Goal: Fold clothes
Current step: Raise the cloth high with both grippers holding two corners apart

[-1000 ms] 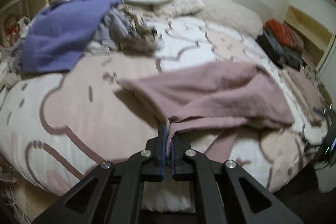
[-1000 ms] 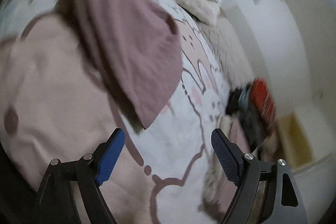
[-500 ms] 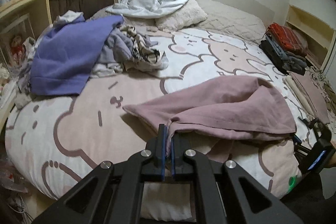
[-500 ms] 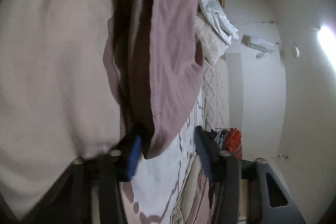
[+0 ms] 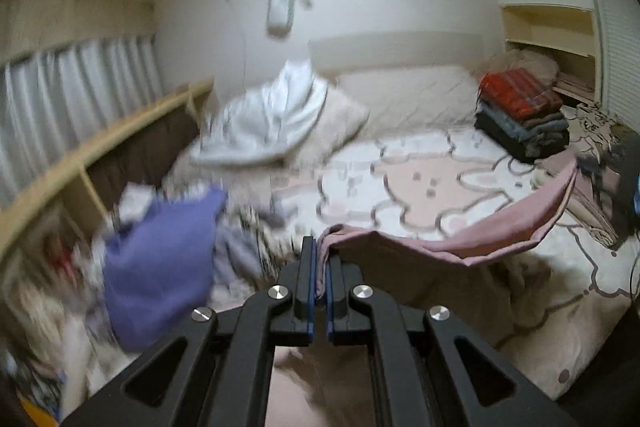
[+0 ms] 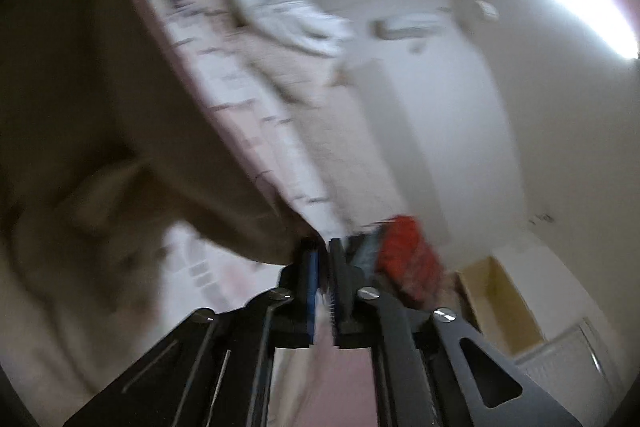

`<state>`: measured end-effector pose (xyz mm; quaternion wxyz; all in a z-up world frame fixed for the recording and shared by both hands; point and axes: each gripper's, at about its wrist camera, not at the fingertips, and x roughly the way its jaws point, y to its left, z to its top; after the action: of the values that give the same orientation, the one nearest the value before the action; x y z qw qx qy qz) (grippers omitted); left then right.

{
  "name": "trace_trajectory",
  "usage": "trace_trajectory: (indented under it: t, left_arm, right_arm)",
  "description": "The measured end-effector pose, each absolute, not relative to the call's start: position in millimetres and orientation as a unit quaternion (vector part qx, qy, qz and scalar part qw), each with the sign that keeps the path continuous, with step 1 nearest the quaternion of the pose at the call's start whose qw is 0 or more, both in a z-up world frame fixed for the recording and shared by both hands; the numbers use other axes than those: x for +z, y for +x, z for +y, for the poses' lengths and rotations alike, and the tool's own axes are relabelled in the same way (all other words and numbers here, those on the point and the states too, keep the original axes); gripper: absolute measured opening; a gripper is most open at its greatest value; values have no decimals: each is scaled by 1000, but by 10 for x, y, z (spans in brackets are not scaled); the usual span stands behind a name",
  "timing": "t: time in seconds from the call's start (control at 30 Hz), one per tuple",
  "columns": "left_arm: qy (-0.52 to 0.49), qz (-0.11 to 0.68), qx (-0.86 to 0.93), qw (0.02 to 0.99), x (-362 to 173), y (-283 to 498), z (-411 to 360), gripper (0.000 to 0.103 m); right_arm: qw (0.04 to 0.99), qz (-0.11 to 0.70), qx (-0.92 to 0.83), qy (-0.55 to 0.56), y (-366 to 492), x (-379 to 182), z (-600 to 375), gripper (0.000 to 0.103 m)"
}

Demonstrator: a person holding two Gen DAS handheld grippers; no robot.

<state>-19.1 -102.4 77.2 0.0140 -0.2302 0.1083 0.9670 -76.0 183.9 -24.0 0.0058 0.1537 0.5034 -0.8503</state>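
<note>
A dusty pink garment (image 5: 460, 239) hangs stretched above the bed between both grippers. My left gripper (image 5: 319, 259) is shut on one corner of it, the cloth pinched between its blue pads. In the right wrist view the same pink garment (image 6: 120, 131) fills the left side, dark and blurred, and my right gripper (image 6: 324, 259) is shut on its other corner. The right gripper's black body (image 5: 628, 179) shows at the far right edge of the left wrist view, where the cloth's top edge ends.
The bed (image 5: 420, 183) has a pink and white cartoon cover. A purple garment (image 5: 160, 267) and a heap of unfolded clothes lie at the left. A white garment (image 5: 276, 123) rests on the pillows. A stack of folded clothes (image 5: 520, 115) sits at the back right, beside wooden shelves (image 5: 544, 27).
Both grippers rose and lifted the pink garment off the bed. The right gripper, open a second ago, closed on the garment's corner. The left gripper kept its grip throughout.
</note>
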Motion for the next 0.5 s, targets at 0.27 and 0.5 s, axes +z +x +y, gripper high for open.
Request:
trace_trajectory:
  t: [0.27,0.5]
  left_arm:
    - [-133,119,984,9,1680,-392,-1050,4]
    - [-85,98,991,-36,2785,-1290,-1067,4]
  right_arm:
    - [-47,435,-897,62,-1094,1008,1898,2]
    - [-101,429,-898,5,-1596,2116,1887,2]
